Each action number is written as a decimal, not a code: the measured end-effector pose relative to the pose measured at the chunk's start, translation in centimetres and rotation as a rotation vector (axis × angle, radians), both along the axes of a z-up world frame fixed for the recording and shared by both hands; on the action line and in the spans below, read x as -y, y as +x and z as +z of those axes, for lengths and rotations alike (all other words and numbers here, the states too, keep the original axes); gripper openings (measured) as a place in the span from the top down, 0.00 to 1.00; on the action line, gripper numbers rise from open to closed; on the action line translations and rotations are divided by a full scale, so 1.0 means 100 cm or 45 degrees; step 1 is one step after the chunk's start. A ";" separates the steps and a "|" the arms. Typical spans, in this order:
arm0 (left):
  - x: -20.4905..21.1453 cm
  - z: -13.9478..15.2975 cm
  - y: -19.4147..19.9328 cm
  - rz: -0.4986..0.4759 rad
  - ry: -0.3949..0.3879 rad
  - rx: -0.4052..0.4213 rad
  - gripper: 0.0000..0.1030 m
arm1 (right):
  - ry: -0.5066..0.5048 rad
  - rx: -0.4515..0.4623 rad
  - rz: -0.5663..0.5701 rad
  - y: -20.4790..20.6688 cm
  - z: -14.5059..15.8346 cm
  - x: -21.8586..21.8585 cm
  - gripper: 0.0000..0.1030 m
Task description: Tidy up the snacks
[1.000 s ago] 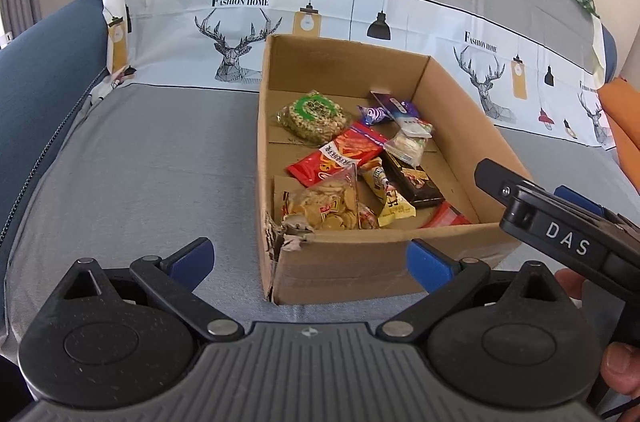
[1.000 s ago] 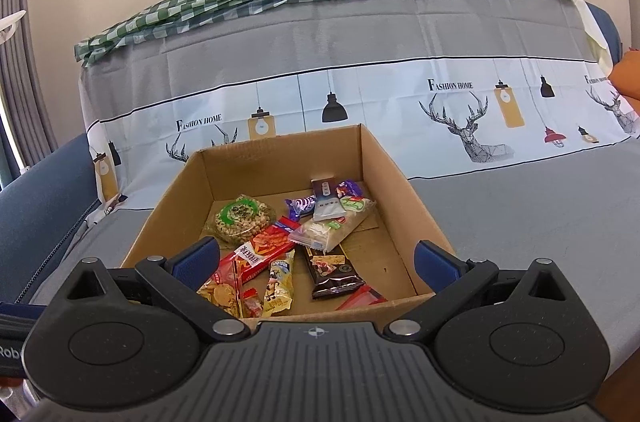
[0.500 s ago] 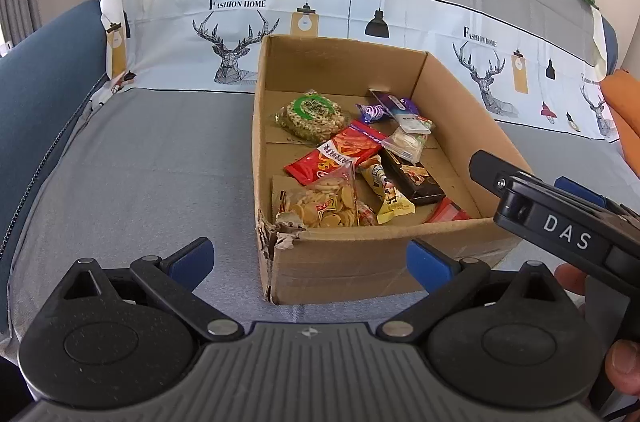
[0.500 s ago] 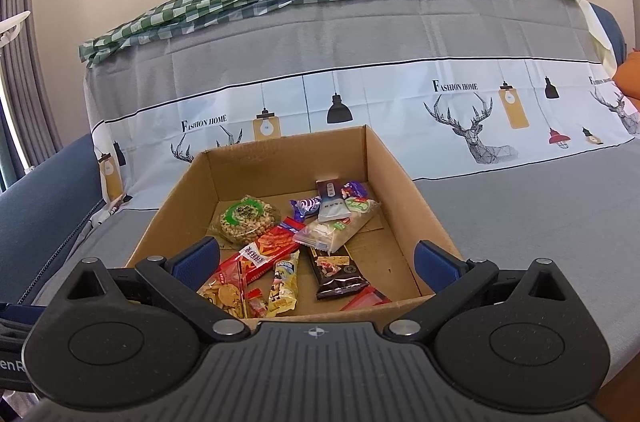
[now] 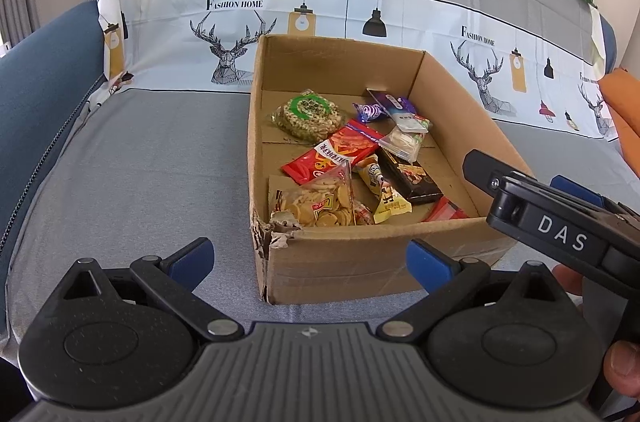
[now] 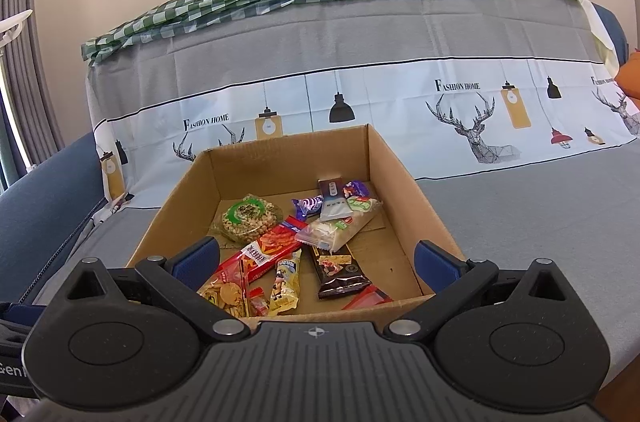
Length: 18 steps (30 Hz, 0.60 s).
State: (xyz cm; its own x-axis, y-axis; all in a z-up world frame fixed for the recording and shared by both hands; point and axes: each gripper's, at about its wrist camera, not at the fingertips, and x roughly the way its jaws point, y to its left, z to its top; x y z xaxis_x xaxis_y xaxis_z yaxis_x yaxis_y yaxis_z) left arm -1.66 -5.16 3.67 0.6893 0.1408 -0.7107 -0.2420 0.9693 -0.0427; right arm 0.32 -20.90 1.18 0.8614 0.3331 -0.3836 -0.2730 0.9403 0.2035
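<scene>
Both grippers have eased back slightly; left gripper (image 5: 308,260) and right gripper (image 6: 316,256) fingers spread, empty; cardboard box (image 5: 352,262) seemingly runs lengthwise toward sofa back

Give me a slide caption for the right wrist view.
Open tongs facing a cardboard box of mixed snack packets on a grey-covered sofa.

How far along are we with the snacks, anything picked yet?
Done: nothing visibly sorted; the packets lie jumbled in the cardboard box, red pack overlapping the cracker bag. In hand: nothing; the left gripper and right gripper are both open and empty, short of the box's near wall. Left: every snack, including the round rice cake and dark bar.
</scene>
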 end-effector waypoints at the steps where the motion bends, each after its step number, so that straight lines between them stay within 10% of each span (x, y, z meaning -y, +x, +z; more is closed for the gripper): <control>1: 0.000 0.000 0.000 0.000 0.000 0.000 0.01 | 0.000 0.000 -0.001 0.000 0.000 0.000 0.01; 18: 0.002 0.001 0.001 -0.004 0.001 0.000 0.01 | -0.001 0.000 -0.002 -0.001 0.000 -0.001 0.01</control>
